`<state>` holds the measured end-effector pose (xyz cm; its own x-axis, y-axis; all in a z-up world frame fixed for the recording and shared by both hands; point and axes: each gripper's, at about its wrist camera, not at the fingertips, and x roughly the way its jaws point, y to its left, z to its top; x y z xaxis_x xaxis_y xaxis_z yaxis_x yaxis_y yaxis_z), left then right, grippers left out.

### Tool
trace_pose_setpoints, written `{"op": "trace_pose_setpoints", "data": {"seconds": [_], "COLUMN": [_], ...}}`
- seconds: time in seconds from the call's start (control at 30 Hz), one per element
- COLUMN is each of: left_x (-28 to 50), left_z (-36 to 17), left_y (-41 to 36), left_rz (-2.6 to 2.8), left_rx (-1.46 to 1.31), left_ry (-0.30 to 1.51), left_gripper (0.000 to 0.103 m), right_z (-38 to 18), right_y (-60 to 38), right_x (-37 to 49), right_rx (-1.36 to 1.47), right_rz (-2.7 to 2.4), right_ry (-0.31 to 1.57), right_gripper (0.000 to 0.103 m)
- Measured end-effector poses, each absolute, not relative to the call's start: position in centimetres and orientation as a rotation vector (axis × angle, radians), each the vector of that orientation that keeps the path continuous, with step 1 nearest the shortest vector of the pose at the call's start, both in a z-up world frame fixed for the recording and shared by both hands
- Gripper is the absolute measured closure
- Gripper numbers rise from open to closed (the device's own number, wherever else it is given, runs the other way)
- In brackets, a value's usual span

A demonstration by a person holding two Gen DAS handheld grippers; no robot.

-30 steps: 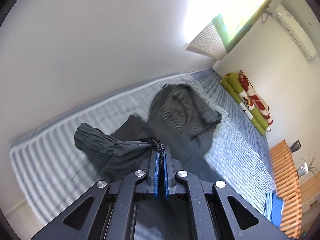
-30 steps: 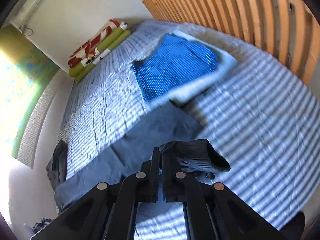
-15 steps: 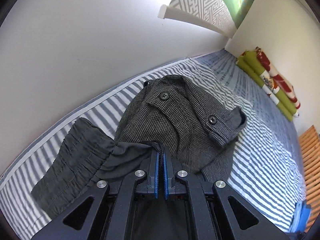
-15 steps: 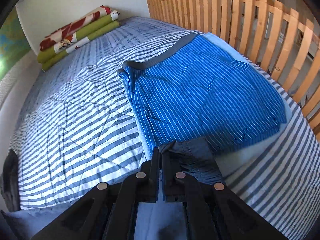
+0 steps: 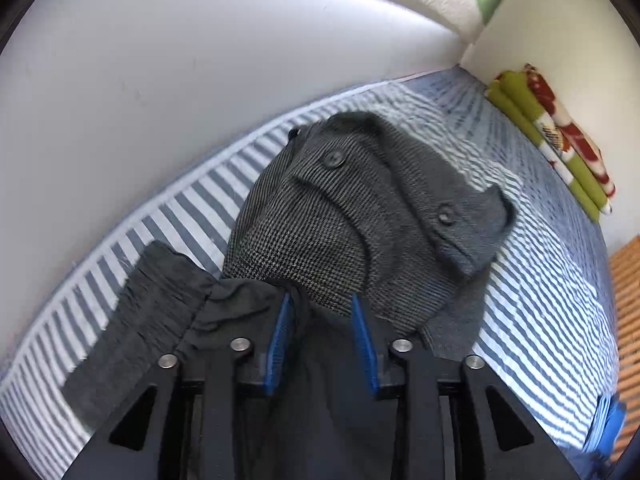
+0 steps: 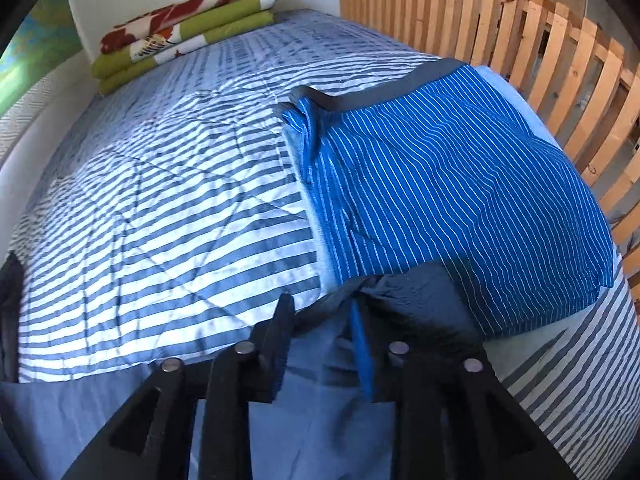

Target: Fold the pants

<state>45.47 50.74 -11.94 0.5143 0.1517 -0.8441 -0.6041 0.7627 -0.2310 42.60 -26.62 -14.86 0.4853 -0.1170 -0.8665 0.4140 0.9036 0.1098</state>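
Pants (image 5: 168, 312) laid on striped bed (image 6: 160, 216); left gripper (image 5: 322, 320) and right gripper (image 6: 324, 320) fingers just opened, fabric loose between, beside checked jacket (image 5: 360, 216).

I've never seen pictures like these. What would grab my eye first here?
Probably the bright blue pinstriped garment, lying flat on the striped bedspread beside the wooden slat railing. In the other view, a grey checked garment with buttons sits heaped near the white wall. At the bottom of each picture, black two-finger tools stand over dark pants: the left gripper and the right gripper, both with jaws parted.
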Motion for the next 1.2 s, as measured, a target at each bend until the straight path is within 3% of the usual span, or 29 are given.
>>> {"op": "trace_pose_setpoints", "data": {"seconds": [0.23,0.33,0.43,0.67,0.9,1.2], "left_x": [39.8,35.2,29.8,21.7,23.0,25.7], "left_z": [-6.0,-3.6,-2.7,-9.2,-15.2,-14.3], "left_y": [48.6,47.5,45.0,37.0,27.5,25.1], "left_rz": [0.428,0.396,0.331,0.142,-0.114,-0.214], "left_rx": [-0.445,-0.443,-0.429,-0.505,-0.537,-0.433], "left_ry": [0.866,0.824,0.817,0.872,0.977,0.965], "left_gripper": [0.066,0.056,0.055,0.055,0.056,0.056], "right_z": [-11.3,-9.9,-8.8,-12.4,-17.7,-20.9], "right_y": [-24.4,-23.3,-22.7,-16.4,-6.2,3.8], "right_x": [38.3,35.8,33.0,27.2,25.1,27.9], "right_rx": [0.270,0.265,0.276,0.279,0.179,0.171], "right_rz": [-0.246,-0.202,-0.160,0.117,0.311,0.459], "right_ry": [0.957,0.943,0.924,1.046,1.141,1.212], "right_gripper": [0.062,0.059,0.057,0.055,0.055,0.055]}}
